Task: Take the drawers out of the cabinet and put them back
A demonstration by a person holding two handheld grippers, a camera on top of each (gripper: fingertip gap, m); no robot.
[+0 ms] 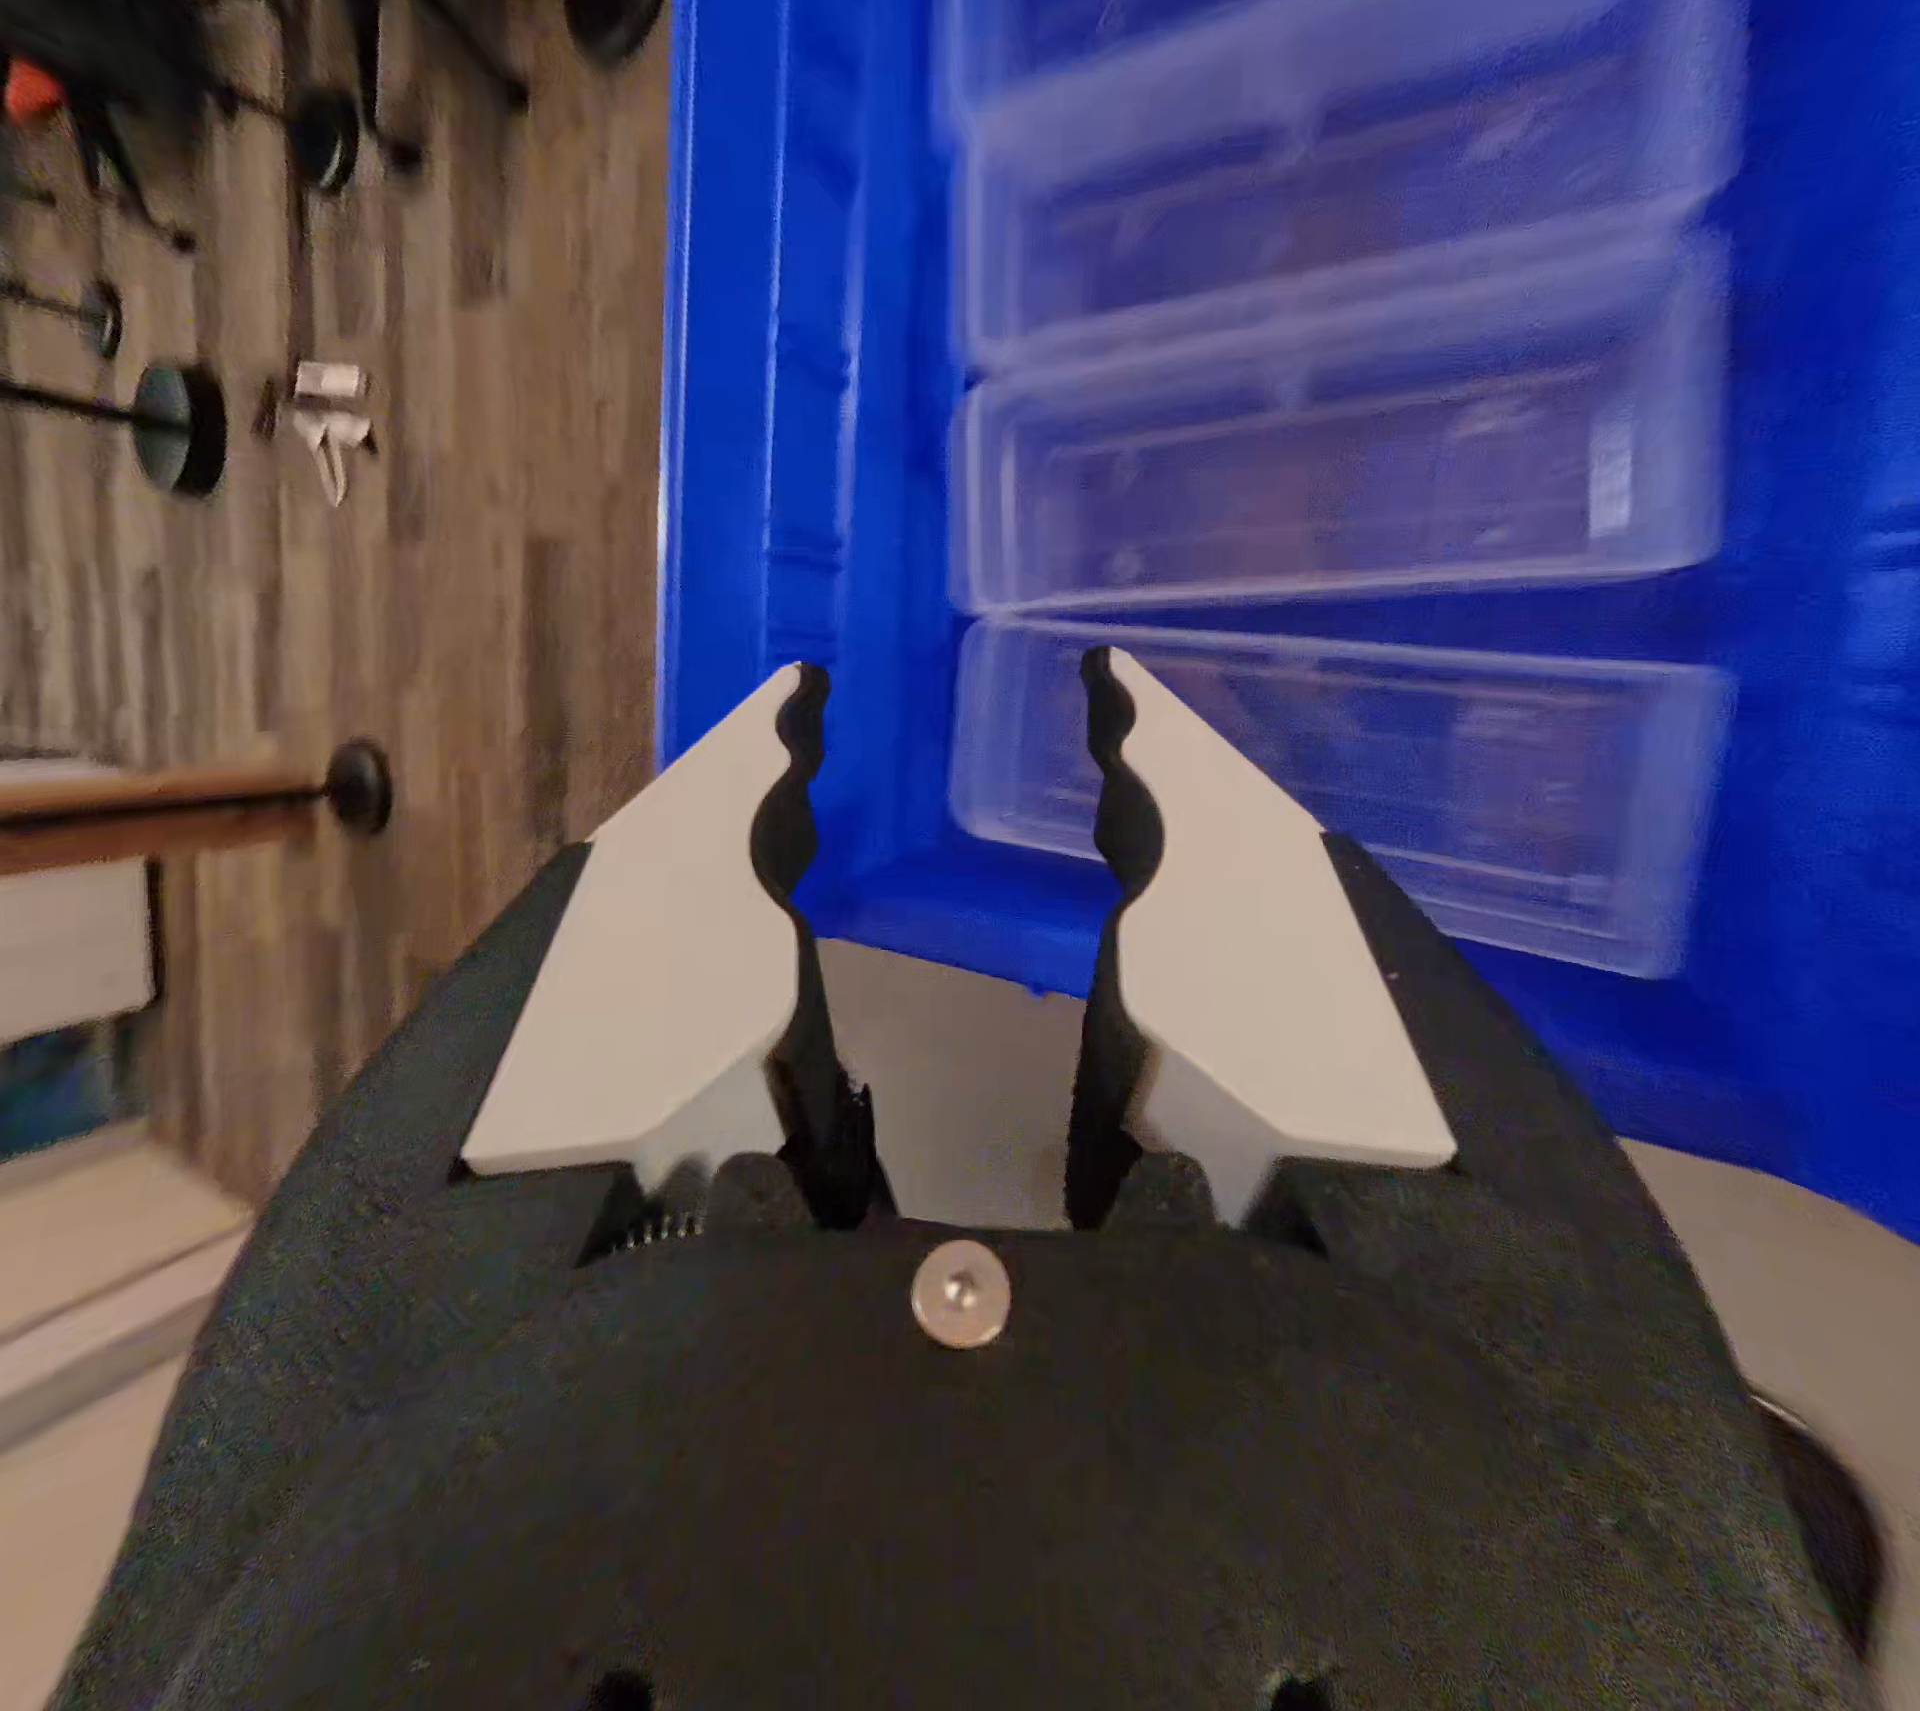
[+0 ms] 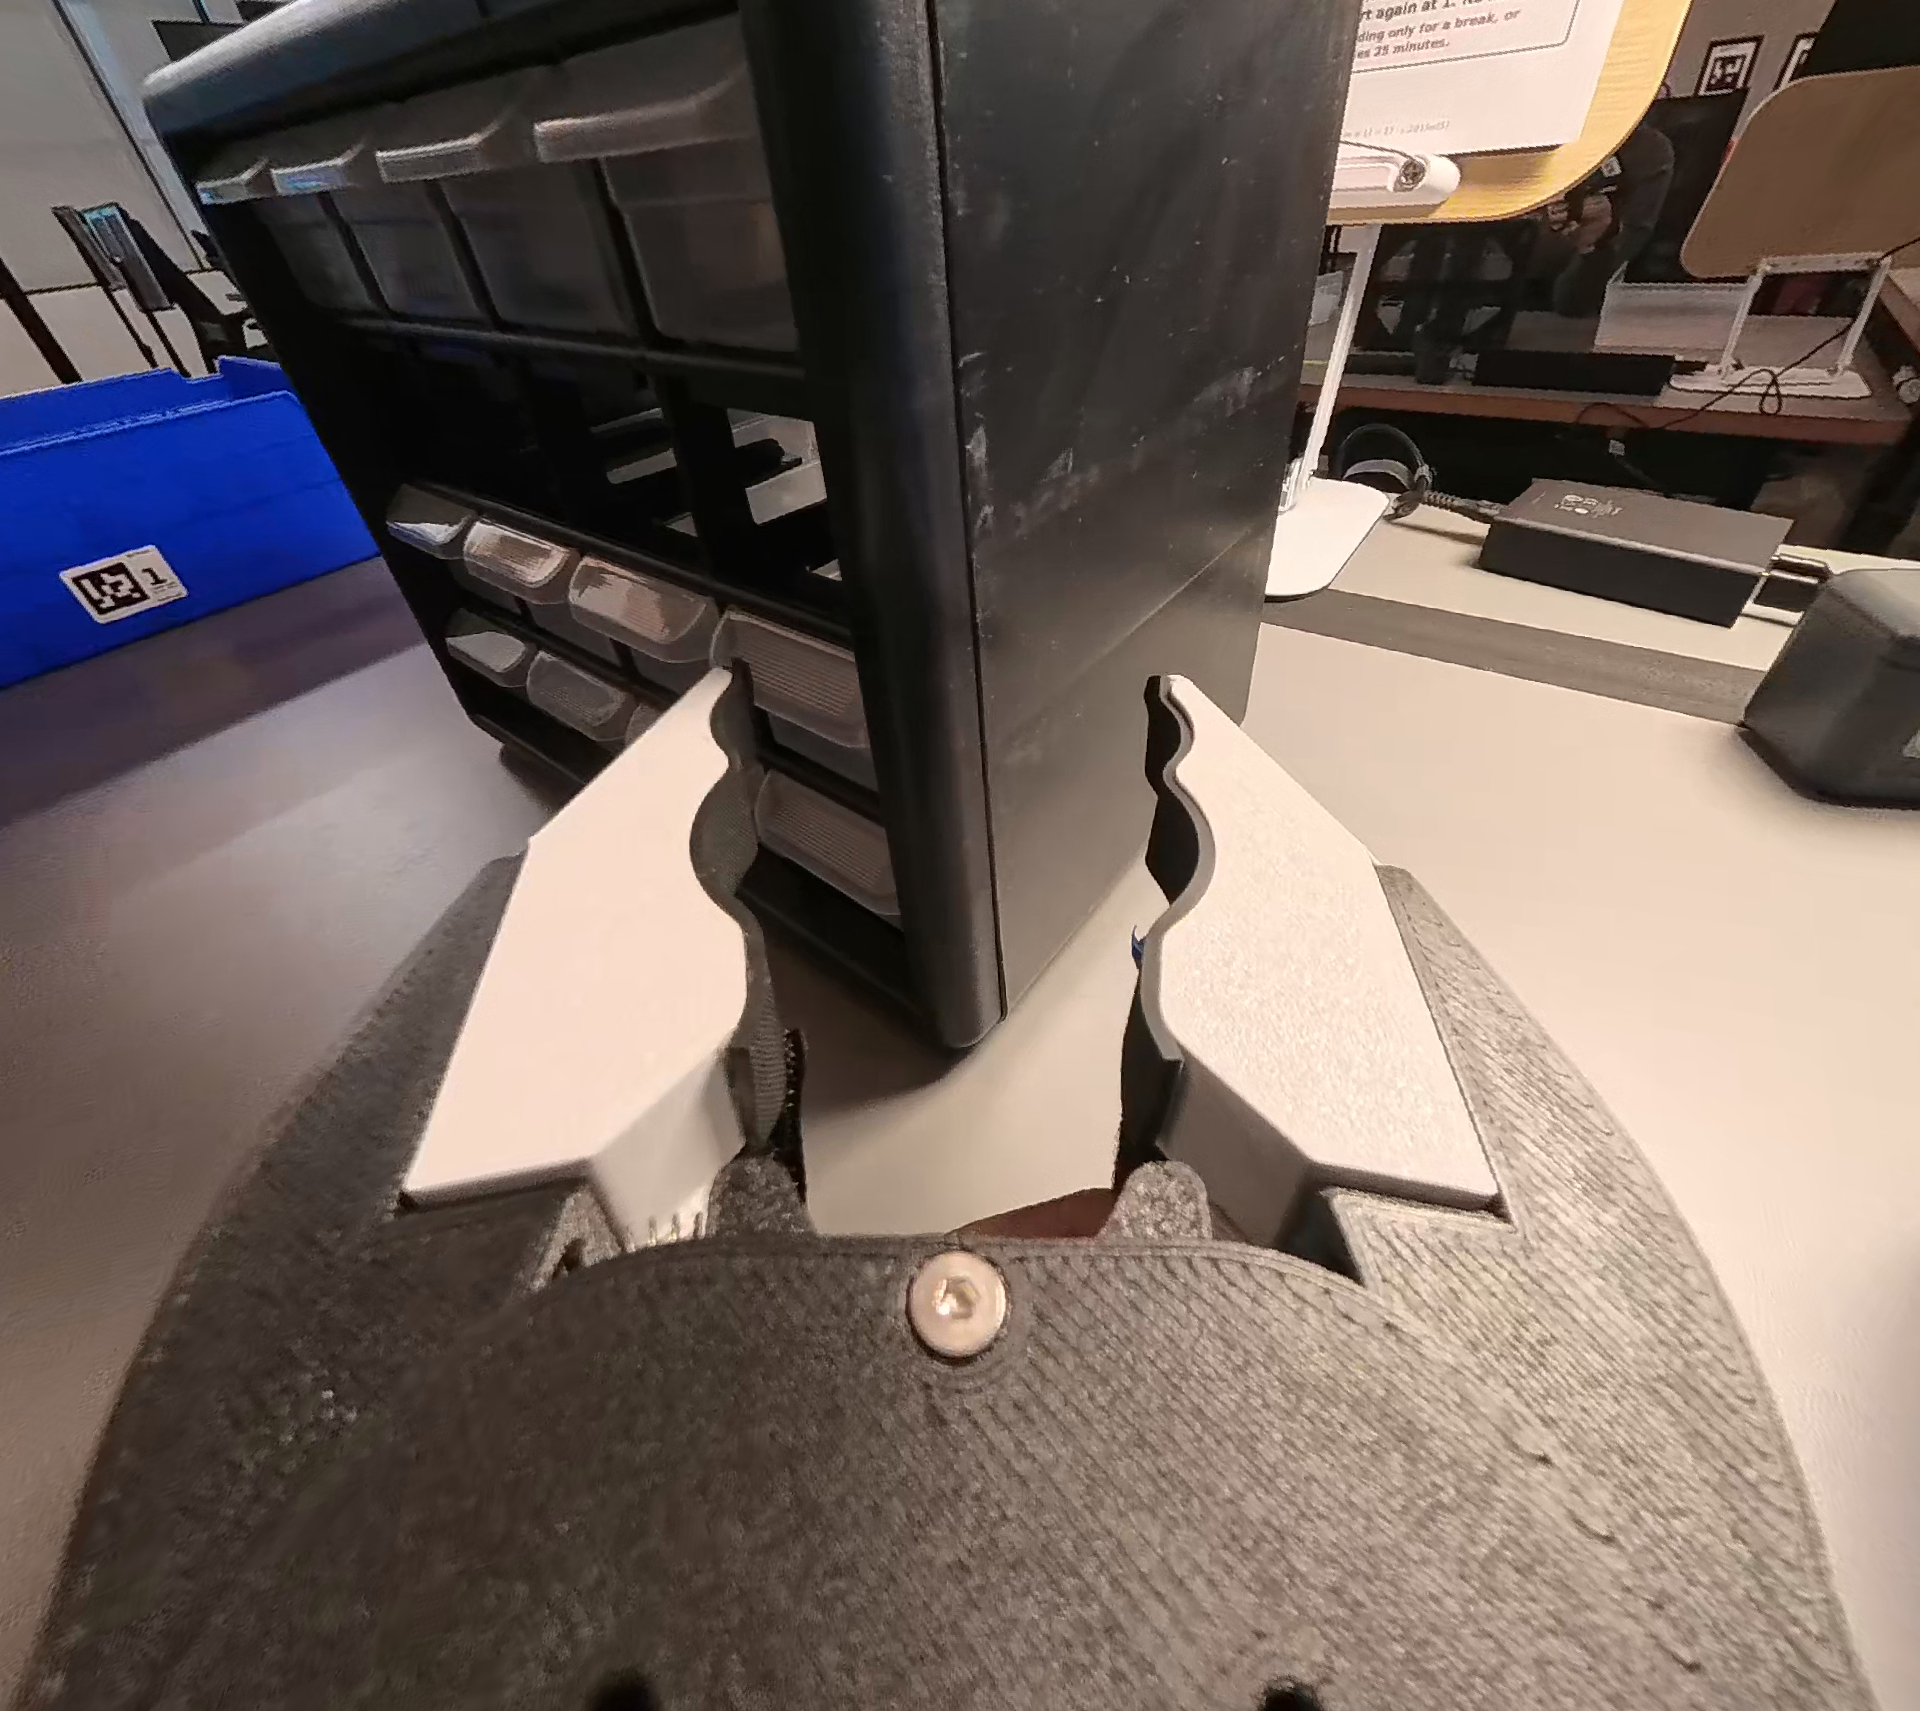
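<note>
The left claw (image 1: 951, 674), partly open and empty, hovers over the blue bin (image 1: 790, 207) holding four clear drawers (image 1: 1340, 456), and should close squarely on one drawer's rim, while the right claw (image 2: 940, 685) gapes wide around the near corner of the black cabinet (image 2: 1091, 414) on the counter (image 2: 1558, 830).

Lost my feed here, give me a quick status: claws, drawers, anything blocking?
Left claw open, empty, over blue bin with clear drawers inside. Right claw open, straddling black cabinet corner. Second row slots empty. Nothing blocking.
</note>
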